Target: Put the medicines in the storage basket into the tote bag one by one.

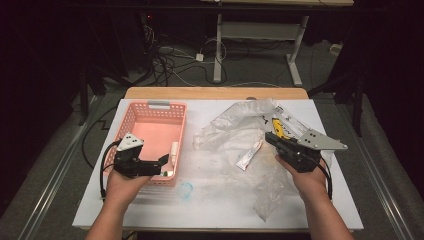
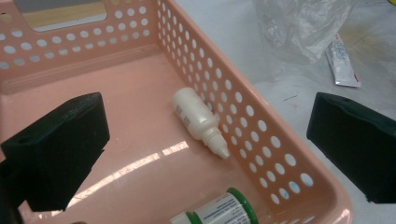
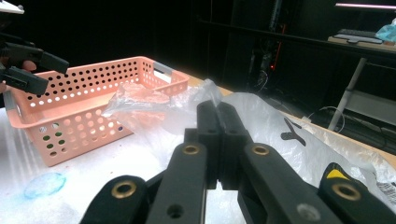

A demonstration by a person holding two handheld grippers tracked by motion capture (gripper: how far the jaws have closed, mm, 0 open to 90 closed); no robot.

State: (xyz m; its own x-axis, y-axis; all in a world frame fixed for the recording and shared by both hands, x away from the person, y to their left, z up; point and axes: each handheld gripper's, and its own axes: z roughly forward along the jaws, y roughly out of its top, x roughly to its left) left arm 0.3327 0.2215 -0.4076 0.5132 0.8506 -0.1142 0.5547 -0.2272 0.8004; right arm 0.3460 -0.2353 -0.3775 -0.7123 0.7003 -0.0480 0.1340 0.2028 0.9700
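Left gripper (image 1: 165,165): my jaws stood apart, empty, over the pink perforated plastic basket (image 1: 131,116).
Right gripper (image 1: 271,136): clenched, empty.
Next item: flat white sachet (image 1: 249,154) lay right of basket, nearer my right gripper, long axis near-to-far.

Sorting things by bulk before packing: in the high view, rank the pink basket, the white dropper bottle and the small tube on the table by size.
1. Pink basket, largest by far.
2. and 3. Small tube and white dropper bottle: both small slivers of like length, so no ranking between them.

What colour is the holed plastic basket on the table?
Salmon pink; the perforated plastic basket shows best in the left gripper view.
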